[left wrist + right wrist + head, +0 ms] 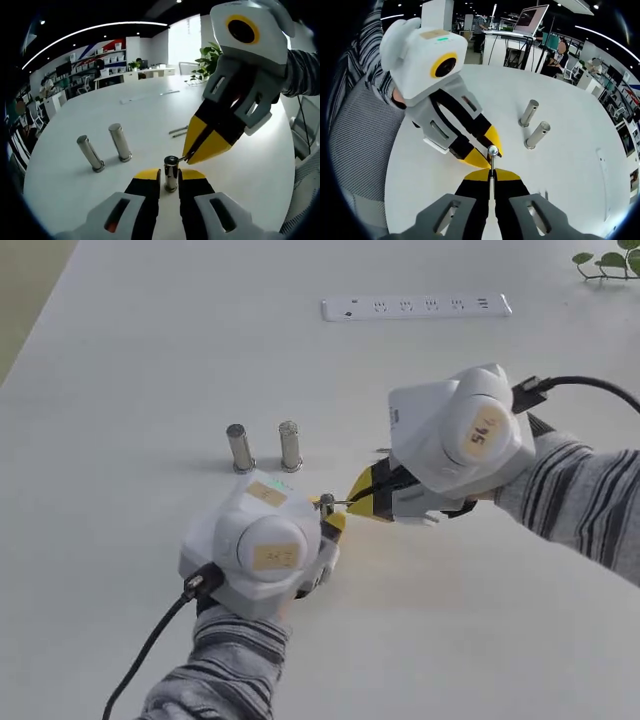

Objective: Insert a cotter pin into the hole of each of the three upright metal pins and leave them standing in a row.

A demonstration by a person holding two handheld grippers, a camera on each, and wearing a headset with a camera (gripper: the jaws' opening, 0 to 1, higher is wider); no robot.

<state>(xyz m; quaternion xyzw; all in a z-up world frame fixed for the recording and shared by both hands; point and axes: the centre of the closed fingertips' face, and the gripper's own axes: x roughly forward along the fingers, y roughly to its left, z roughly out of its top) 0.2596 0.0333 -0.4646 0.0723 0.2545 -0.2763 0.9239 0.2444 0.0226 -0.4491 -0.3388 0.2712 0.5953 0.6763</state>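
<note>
Bright office, white table (150, 360), shelves (107, 57)

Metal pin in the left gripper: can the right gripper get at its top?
Probably yes: the left gripper clamps the metal pin low, leaving its top bare, and the right gripper's cotter pin points straight at it with nothing between.

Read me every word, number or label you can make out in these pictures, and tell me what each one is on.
"745", rotated and faint, so uncertain: tan sticker on the right gripper housing.
Too blurred to read: back sticker and top sticker on the left gripper.
Power strip: no legible marking.
</note>
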